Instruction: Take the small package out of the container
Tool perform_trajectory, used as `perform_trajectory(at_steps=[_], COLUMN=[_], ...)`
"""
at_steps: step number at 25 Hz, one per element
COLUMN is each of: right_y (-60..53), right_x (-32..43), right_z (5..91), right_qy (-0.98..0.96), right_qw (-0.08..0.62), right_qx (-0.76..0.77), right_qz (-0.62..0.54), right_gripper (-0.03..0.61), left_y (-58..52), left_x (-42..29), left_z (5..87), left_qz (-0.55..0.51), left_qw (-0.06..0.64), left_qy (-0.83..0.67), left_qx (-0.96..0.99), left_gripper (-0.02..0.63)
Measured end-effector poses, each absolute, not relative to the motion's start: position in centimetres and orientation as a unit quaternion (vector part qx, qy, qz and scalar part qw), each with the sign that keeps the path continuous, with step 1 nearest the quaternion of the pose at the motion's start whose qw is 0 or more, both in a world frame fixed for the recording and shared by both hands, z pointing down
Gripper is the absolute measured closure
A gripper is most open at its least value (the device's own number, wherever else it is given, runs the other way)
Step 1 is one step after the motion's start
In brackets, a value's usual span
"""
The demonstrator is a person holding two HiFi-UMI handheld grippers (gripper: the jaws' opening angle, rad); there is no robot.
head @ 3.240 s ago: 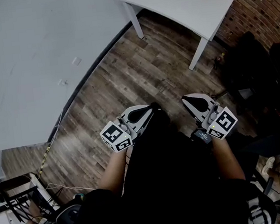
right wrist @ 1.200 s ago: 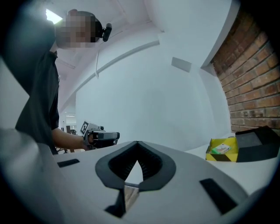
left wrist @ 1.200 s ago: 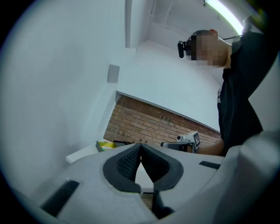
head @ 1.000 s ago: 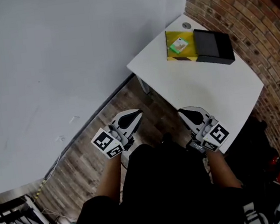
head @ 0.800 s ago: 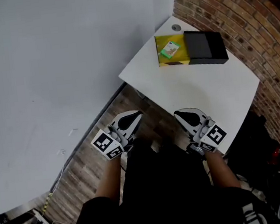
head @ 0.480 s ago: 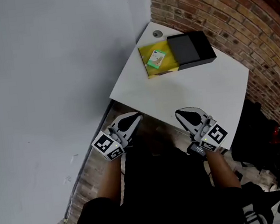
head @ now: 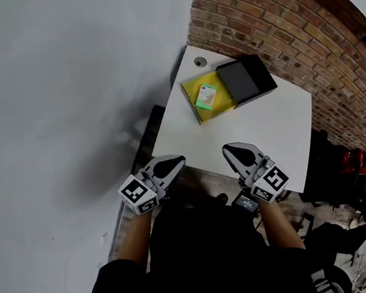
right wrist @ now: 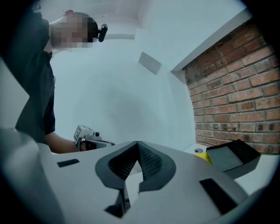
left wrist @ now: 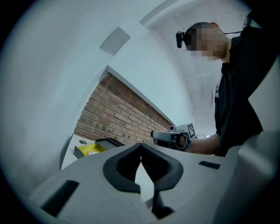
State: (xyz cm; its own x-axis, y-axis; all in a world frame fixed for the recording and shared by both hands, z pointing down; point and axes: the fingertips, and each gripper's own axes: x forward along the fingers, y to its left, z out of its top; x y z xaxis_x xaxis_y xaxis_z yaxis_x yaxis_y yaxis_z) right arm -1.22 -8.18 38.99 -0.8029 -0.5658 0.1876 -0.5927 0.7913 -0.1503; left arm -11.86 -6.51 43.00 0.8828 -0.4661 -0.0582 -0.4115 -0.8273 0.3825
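Two claws closed on nothing: left claw (head: pixel 177 160) and right claw (head: pixel 229 150), by the worktop's (head: pixel 260 134) near edge, well short of the yellow container (head: pixel 225 101). Inside it lies the small package (head: pixel 207 96) (probably light, stiff card); pinch across its narrow sides.

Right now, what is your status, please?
Left tool, right tool: shut, empty, at table's near edge. Small package lies in open yellow container. Black box beside it, not covering.

No legible text or markings
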Motion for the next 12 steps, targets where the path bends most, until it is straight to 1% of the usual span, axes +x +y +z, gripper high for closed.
perform_trajectory(at_steps=[4,12], right_y=[-9.5,-11.2], right_x=[-3.0,-3.0], right_z=[39.2,40.6], right_qy=[-0.935,-0.921], right_qw=[0.075,0.096], right_qx=[0.335,0.366], right_qz=[0.089,0.089], right_gripper=[0.572,0.571], left_y=[-7.6,-9.3], left_x=[-13.3,-14.5], left_z=[43.5,44.5], left_qz=[-0.066,-0.054], left_qw=[0.188,0.191], left_qy=[-0.194,-0.162], left_qx=[0.961,0.967], left_gripper=[0.598,0.598])
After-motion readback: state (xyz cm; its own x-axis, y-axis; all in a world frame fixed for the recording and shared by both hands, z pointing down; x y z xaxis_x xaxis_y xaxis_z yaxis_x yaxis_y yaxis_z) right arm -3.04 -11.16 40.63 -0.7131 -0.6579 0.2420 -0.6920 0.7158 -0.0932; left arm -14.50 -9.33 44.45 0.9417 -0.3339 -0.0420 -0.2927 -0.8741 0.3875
